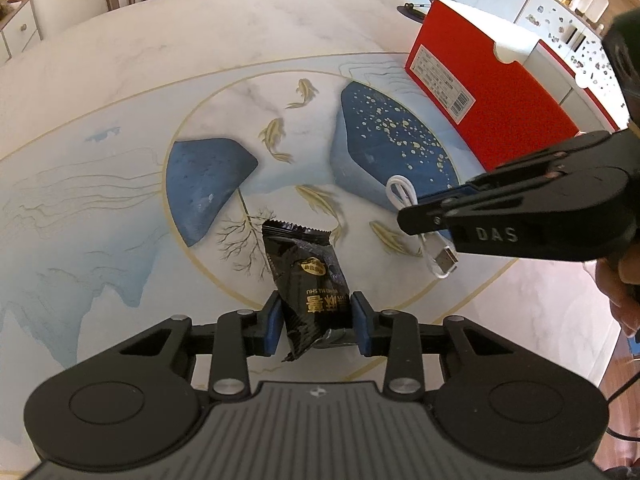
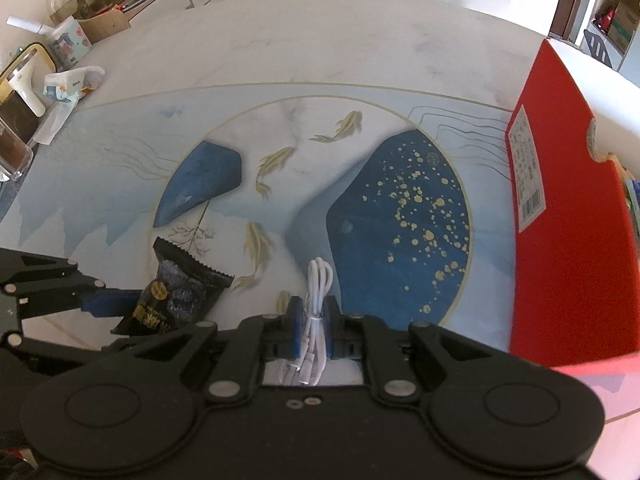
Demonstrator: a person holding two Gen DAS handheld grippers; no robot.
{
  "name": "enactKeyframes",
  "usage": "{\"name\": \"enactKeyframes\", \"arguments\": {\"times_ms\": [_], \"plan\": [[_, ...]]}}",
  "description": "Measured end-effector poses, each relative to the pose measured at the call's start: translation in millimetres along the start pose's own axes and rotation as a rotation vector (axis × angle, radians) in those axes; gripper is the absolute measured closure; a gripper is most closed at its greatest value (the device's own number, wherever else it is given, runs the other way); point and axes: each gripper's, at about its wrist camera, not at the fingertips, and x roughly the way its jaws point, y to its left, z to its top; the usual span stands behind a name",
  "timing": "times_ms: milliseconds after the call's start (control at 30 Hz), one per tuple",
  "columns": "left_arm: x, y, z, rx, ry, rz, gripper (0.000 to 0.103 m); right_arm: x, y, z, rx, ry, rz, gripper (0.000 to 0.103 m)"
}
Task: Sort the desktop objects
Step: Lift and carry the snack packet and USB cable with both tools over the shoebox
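Left gripper (image 1: pixel 316 322), low centre: pads clamped on snack packet (image 1: pixel 306 280), ready for lifting. Right gripper (image 2: pixel 313 330): shut on coiled white cable (image 2: pixel 316 304). Red box (image 1: pixel 480 92), upper right: probable sorting bin.

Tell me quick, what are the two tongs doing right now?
Left tongs: closed on the black snack packet.
Right tongs: closed on the bundled white cable.
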Motion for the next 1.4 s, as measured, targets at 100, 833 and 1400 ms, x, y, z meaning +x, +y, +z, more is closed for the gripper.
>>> {"name": "enactKeyframes", "arguments": {"times_ms": [100, 833, 1400], "plan": [[-1, 1, 1, -0.006, 0.0, -0.004, 0.069, -5, 0, -3, 0.007, -0.007, 0.007, 0.094], [-17, -6, 0, 0.017, -0.036, -0.058, 0.073, -55, -24, -44, 0.167, -0.084, 0.04, 0.093], [-58, -39, 24, 0.105, -0.11, -0.146, 0.073, -104, -42, -56, 0.24, -0.185, 0.029, 0.093]]}}
